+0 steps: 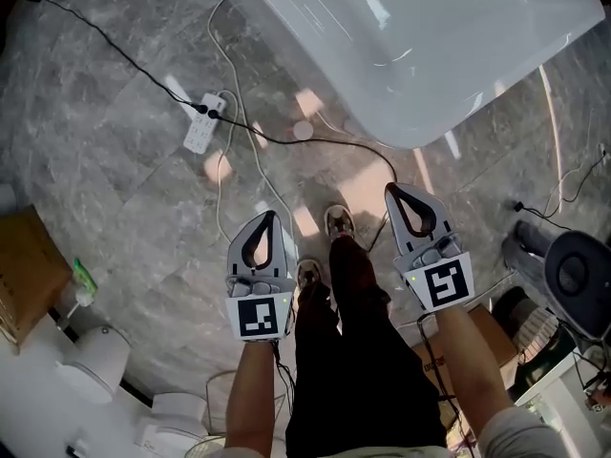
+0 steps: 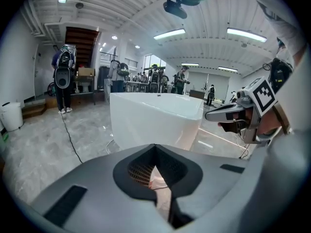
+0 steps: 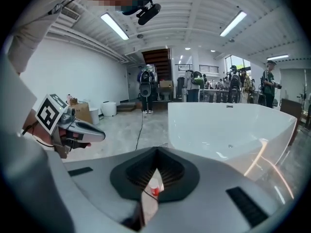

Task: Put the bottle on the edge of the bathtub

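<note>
The white bathtub (image 1: 430, 46) fills the top of the head view; its near wall shows as bathtub (image 2: 155, 118) and bathtub (image 3: 228, 125) in the gripper views. A small white bottle with a red band (image 3: 154, 187) stands on the floor, glimpsed through the opening of my right gripper's jaws. A small round white thing (image 1: 303, 130) lies on the floor beside the tub, perhaps that bottle from above. My left gripper (image 1: 272, 216) and right gripper (image 1: 393, 190) hang side by side above the floor. Both are shut and hold nothing, and both are well short of the tub.
A white power strip (image 1: 202, 122) and several cables cross the grey stone floor. The person's shoes (image 1: 339, 222) stand between the grippers. A cardboard box (image 1: 24, 275) and a toilet (image 1: 95, 361) are at the left. Dark equipment (image 1: 573, 275) stands at the right, with people far behind.
</note>
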{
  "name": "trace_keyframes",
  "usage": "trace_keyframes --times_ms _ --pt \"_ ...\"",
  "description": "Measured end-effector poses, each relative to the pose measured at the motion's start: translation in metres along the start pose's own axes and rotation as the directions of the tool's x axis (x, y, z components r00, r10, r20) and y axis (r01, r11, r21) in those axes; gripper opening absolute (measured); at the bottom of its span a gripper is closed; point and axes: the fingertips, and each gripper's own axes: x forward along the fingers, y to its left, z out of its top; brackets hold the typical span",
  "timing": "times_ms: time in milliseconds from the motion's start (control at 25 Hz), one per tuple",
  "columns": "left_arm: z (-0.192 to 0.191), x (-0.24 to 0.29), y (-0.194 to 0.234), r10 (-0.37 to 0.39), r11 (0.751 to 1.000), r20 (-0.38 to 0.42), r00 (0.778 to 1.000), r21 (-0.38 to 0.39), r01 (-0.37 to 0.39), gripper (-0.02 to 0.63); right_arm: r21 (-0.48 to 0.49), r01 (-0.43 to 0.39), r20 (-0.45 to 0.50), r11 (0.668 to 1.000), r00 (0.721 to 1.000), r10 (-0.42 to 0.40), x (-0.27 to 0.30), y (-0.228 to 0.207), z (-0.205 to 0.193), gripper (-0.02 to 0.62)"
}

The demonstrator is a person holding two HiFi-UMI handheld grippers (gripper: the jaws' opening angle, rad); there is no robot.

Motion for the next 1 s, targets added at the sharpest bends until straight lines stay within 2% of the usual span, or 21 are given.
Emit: trace_keyframes --times_ms 320,560,800,1000 --pt "0.067 -0.032 -0.01 0.047 0.999 -0.011 0.999 0.0 -0.047 0.009 0.015 -0.03 0.01 0.999 1.0 0.03 -0.03 0.021 0.059 0.006" --pt "0.102 -0.058 -0.034 0.061 0.998 -0.064 0.996 -0.023 -0.062 0.009 0.039 -0.038 -0.014 0.998 0.999 0.039 -0.059 0.025 0.094 0.006" --pt "0.146 -0.072 -0.054 0.07 0.995 -0.038 0.997 -0.071 -0.073 0.009 0.011 -0.074 -0.03 0.997 0.997 0.075 -0.073 0.025 0.126 0.006" --pt "0.171 -0.105 -0.06 0.083 0.995 -0.026 0.996 -0.058 -0.085 0.009 0.042 -0.051 0.021 0.998 0.999 0.05 -0.09 0.026 0.157 0.006"
